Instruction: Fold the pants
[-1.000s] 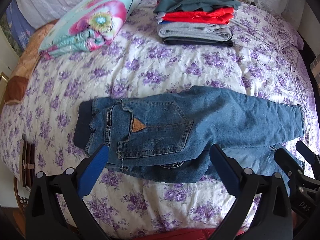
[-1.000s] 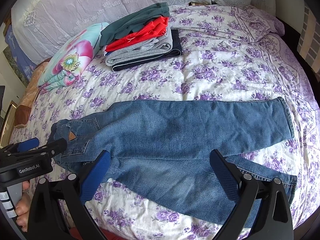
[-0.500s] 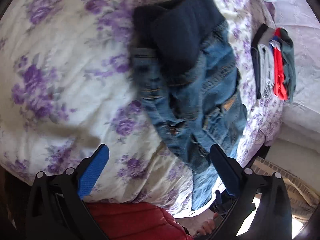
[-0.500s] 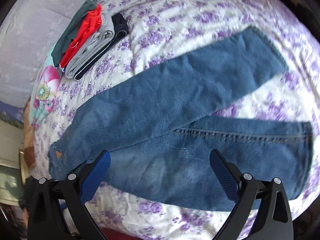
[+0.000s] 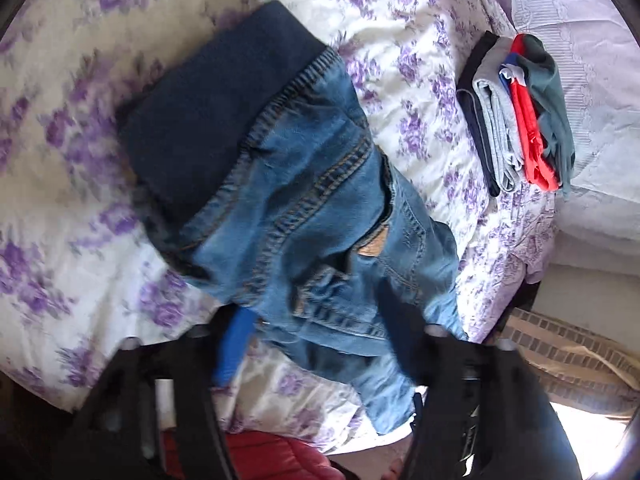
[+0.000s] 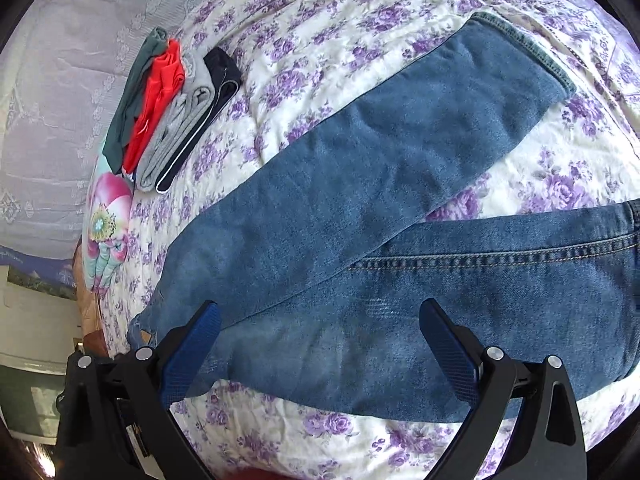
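Blue jeans (image 6: 360,220) with a dark knit waistband (image 5: 208,120) lie on a bed with purple flowers. In the right wrist view two legs spread apart, the upper one (image 6: 460,112) angled up right, the lower one (image 6: 500,300) running right. My right gripper (image 6: 320,352) is open, its fingers over the lower leg near the crotch. In the left wrist view the waist end of the jeans (image 5: 320,232) is close and blurred. My left gripper (image 5: 320,344) has narrowed its fingers around the denim edge below the waist; the blur hides whether it grips.
A stack of folded clothes (image 6: 172,112), green, red, grey and dark, lies at the bed's far side; it also shows in the left wrist view (image 5: 520,112). A floral folded blanket (image 6: 108,224) lies next to it. A red garment (image 5: 272,456) is at the near edge.
Both grippers tilted and dropped closer to the jeans. The left gripper swung to the waist end and its fingers narrowed around the denim. The right gripper stayed open over the lower leg.
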{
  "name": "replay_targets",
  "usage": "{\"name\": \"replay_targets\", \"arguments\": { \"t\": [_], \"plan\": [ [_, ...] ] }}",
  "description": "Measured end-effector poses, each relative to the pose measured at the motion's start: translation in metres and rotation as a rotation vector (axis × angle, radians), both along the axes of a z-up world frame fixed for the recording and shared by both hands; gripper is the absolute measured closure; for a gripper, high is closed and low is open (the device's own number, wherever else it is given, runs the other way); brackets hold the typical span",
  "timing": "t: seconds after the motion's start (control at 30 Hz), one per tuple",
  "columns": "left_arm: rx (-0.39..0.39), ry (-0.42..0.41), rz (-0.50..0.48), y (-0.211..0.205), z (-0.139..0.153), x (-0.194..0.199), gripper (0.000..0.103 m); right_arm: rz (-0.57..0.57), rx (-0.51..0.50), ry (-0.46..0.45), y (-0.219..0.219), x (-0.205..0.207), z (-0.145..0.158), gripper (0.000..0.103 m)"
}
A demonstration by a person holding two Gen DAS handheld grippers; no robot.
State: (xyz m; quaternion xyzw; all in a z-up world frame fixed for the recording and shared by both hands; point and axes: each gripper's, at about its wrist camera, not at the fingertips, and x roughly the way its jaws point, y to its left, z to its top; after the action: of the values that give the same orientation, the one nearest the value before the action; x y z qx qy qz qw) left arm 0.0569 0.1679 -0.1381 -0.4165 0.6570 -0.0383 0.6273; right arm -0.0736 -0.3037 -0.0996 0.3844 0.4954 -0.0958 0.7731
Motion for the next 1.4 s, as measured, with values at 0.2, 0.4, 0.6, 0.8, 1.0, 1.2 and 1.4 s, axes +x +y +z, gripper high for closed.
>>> {"name": "replay_targets", "arguments": {
  "t": [0.2, 0.4, 0.6, 0.8, 1.0, 1.2, 1.4],
  "plan": [
    [-0.019, 0.013, 0.020, 0.014, 0.002, -0.009, 0.068, -0.038, 0.003, 0.014, -0.012, 0.003, -0.004, 0.004],
    [-0.062, -0.002, 0.049, 0.019, 0.011, -0.007, 0.066, -0.077, 0.016, 0.023, -0.025, 0.005, -0.006, 0.004],
    [-0.042, 0.030, 0.031, 0.009, -0.008, 0.008, 0.052, -0.067, 0.023, 0.026, -0.023, 0.007, -0.011, 0.004],
    [-0.074, 0.025, 0.061, 0.010, -0.023, 0.002, 0.078, -0.148, 0.054, 0.010, -0.045, -0.004, -0.019, 0.004],
    [-0.104, -0.106, 0.061, 0.019, 0.010, 0.008, 0.092, -0.335, 0.167, -0.036, -0.094, -0.021, -0.035, 0.012],
    [-0.037, -0.208, 0.026, 0.008, 0.037, 0.035, 0.093, -0.391, 0.158, -0.033, -0.123, -0.005, -0.056, 0.033],
    [-0.031, -0.285, 0.062, 0.014, 0.061, 0.040, 0.094, -0.381, 0.174, -0.206, -0.128, -0.013, -0.030, 0.097]
  ]
}}
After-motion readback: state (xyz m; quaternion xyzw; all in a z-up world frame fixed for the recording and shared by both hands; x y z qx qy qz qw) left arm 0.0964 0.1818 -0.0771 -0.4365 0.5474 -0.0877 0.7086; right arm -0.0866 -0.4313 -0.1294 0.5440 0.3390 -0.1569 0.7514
